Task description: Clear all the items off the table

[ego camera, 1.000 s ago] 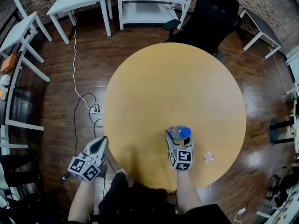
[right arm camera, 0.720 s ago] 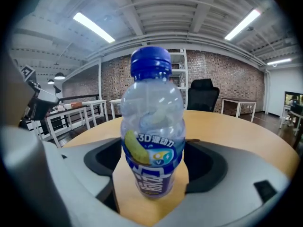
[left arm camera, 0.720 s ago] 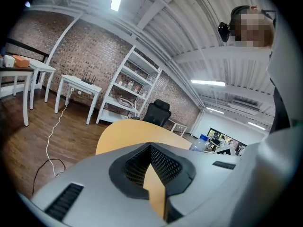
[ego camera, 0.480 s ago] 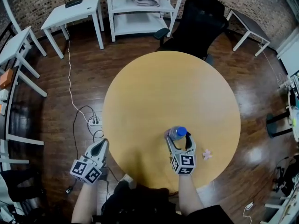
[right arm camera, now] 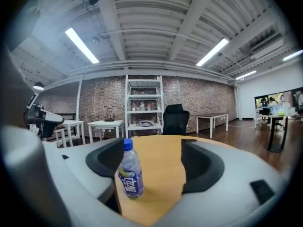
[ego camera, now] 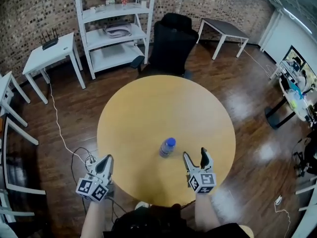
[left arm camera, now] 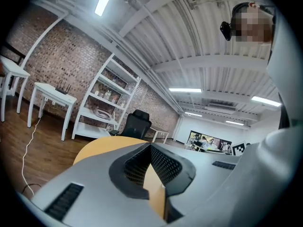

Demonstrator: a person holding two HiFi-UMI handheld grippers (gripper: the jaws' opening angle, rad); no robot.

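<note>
The room had a dark wood floor (ego camera: 74, 108) and a brick wall (ego camera: 29, 9) at the back. On the left stood a small white table (ego camera: 54, 51) with a black router (ego camera: 49, 37) on top. A white cable (ego camera: 56, 123) ran over the floor near it. Next came a tall white shelf (ego camera: 116, 29), and then a black chair (ego camera: 171, 43) close to the far edge of the round surface (ego camera: 148, 108). The surface was yellow-brown wood.

The left gripper (ego camera: 107, 159) was just off the near left edge of the surface, over the floor. Its jaws were pressed together and held nothing.

A bottle (ego camera: 167, 147) stood upright on the near half of the surface. It was clear, with a blue cap and a purple label.

The right gripper (ego camera: 195, 155) was just to the right of the bottle, over the near part of the surface. Its jaws were spread wide and they were empty. The bottle stood near the tip of the left jaw, a little ahead of it and to the left. It was not between the jaws. In the head view it did not touch the gripper.

Further right, a dark table (ego camera: 224, 29) stood by the brick wall. At the far right edge of the room was a screen (ego camera: 298, 63).
</note>
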